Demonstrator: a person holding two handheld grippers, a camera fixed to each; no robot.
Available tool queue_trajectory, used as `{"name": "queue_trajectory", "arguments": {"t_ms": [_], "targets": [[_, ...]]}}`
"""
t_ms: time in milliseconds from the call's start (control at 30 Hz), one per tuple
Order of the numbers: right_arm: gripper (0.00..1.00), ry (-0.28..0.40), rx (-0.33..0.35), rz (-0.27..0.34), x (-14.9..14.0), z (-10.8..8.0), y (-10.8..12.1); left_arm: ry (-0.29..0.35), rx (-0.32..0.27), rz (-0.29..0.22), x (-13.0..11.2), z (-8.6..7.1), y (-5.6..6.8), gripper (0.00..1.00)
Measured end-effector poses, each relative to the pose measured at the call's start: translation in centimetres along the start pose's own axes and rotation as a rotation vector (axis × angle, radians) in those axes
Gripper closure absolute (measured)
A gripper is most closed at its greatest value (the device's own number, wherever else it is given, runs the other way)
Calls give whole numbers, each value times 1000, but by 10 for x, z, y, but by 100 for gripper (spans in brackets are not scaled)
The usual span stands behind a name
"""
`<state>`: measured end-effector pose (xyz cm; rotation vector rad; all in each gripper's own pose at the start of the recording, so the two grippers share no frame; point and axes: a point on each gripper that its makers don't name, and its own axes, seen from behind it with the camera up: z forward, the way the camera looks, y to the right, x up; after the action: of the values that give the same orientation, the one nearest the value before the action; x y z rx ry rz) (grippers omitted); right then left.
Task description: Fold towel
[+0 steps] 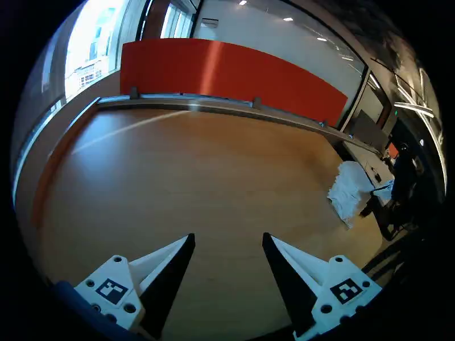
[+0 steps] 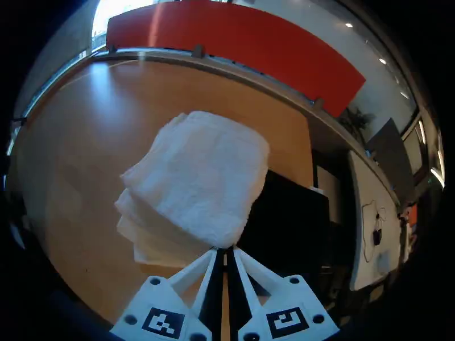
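Folding looks close to finished: the towel [image 2: 199,182] is already doubled into a thick white bundle of several stacked layers, lying at the right edge of the tabletop [image 1: 170,170] with one side reaching out past that edge over something dark beyond it. The layers are not squared up; lower ones stick out to the left under the top fold, so what is likely left is a last tuck or straightening and then letting go. The right gripper [image 2: 226,253] has its tongs pressed together at the bundle's near edge, apparently pinching a fold of cloth between the tips. The left gripper [image 1: 227,238] hangs over the bare middle of the tabletop, well apart from the towel, tongs spread wide and holding nothing. A red partition [image 1: 227,68] runs along the far edge. No basket, bin or tray can be made out on the tabletop, so the towel sits straight on the wood
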<state>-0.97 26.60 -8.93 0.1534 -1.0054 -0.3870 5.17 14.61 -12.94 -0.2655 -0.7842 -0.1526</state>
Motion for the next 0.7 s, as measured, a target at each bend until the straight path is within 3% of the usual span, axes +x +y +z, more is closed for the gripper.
{"name": "queue_trajectory", "arguments": {"t_ms": [367, 700], "targets": [[97, -42, -17, 22, -6, 20, 4, -5, 18, -3, -6, -4, -6, 13], [93, -33, -37, 24, -6, 20, 6, -1, 28, -15, -6, -3, -12, 13]]}}
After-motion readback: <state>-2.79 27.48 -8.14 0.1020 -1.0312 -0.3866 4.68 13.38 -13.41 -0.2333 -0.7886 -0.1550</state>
